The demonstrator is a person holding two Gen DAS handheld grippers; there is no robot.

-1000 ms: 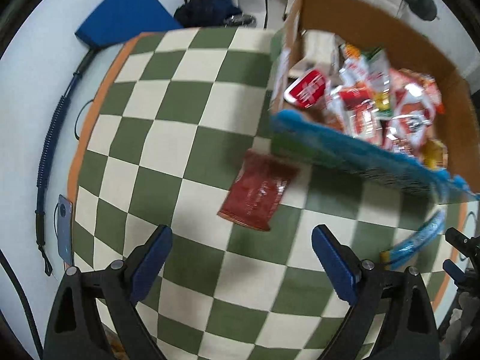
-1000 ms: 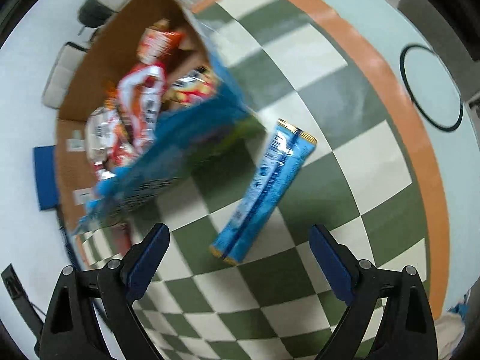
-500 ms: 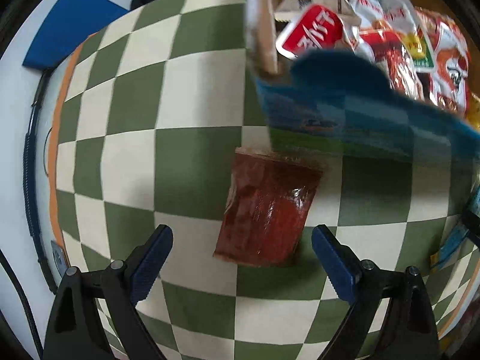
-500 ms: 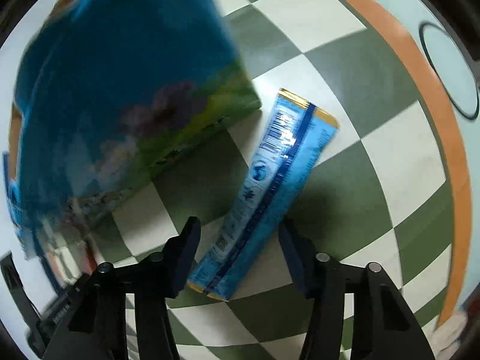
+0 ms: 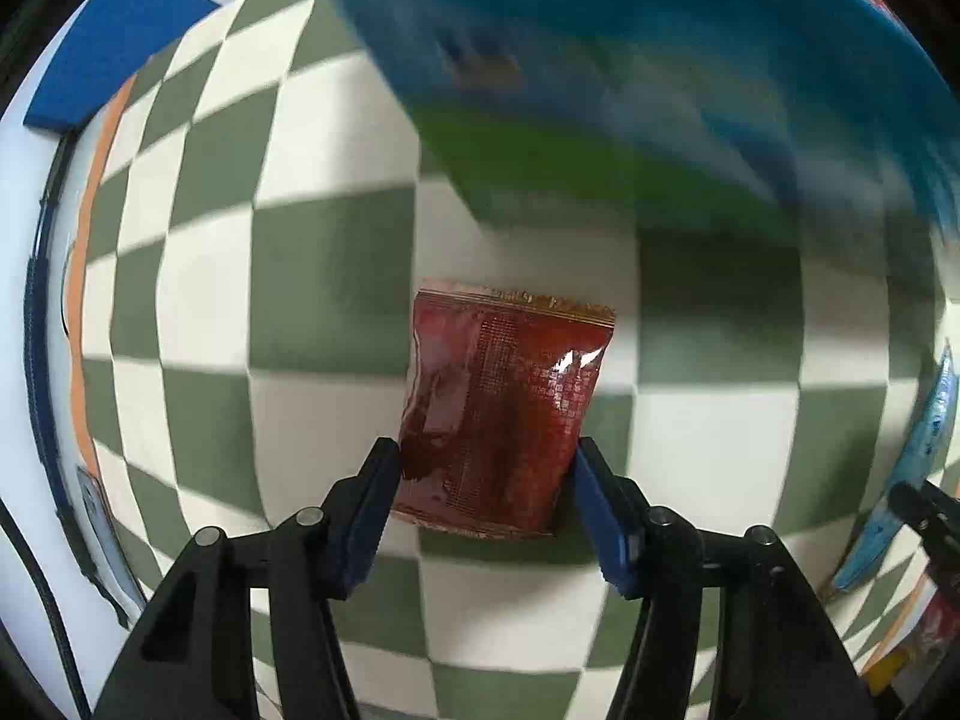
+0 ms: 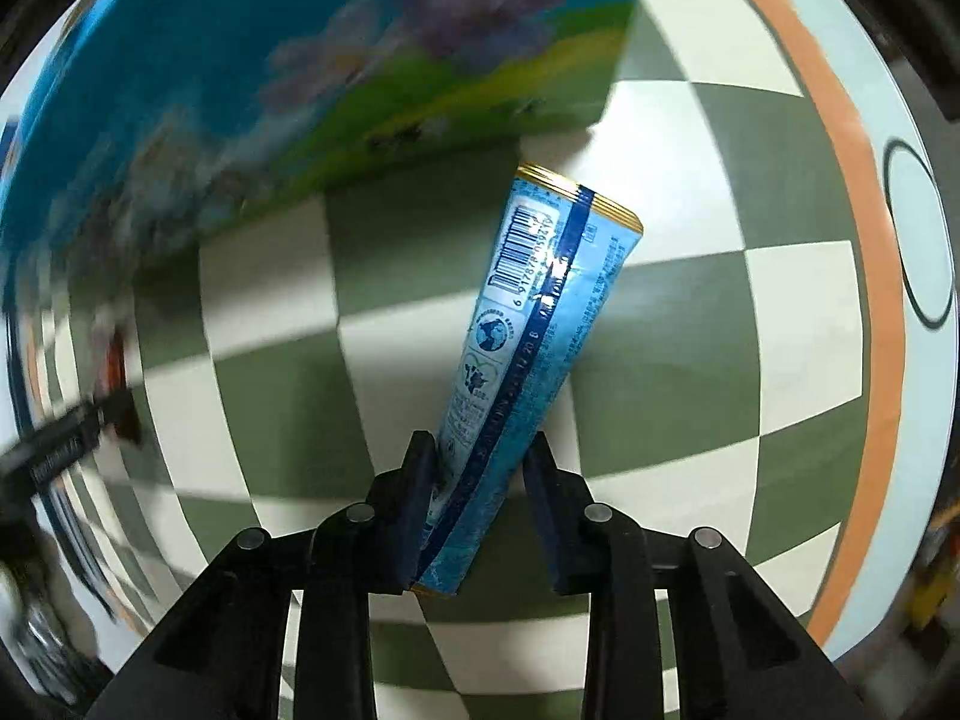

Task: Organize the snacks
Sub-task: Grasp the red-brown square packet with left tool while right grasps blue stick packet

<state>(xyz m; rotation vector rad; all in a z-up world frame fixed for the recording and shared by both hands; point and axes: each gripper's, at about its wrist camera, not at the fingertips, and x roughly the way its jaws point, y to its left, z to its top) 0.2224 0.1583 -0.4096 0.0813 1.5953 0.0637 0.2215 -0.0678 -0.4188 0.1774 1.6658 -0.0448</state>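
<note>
A dark red snack packet (image 5: 504, 414) lies flat on the green-and-white checkered cloth (image 5: 198, 276). My left gripper (image 5: 483, 501) is low over it, its blue pads touching both sides of the packet's near end. A long light-blue snack bar (image 6: 528, 348) lies on the cloth; it also shows at the right edge of the left wrist view (image 5: 918, 468). My right gripper (image 6: 480, 504) straddles the bar's near end, jaws narrowed around it. The snack box's blue-and-green wall (image 5: 630, 90) looms just behind both (image 6: 300, 90).
The cloth's orange border (image 6: 864, 276) and pale table edge run along the right. A blue pad (image 5: 114, 48) and a dark cable (image 5: 36, 360) lie off the cloth at the left. The left gripper's tip shows blurred at the right wrist view's left edge (image 6: 66, 438).
Both grippers have dropped down and forward onto their snacks and closed from wide open. The box wall now fills the top of both views, hiding its contents.
</note>
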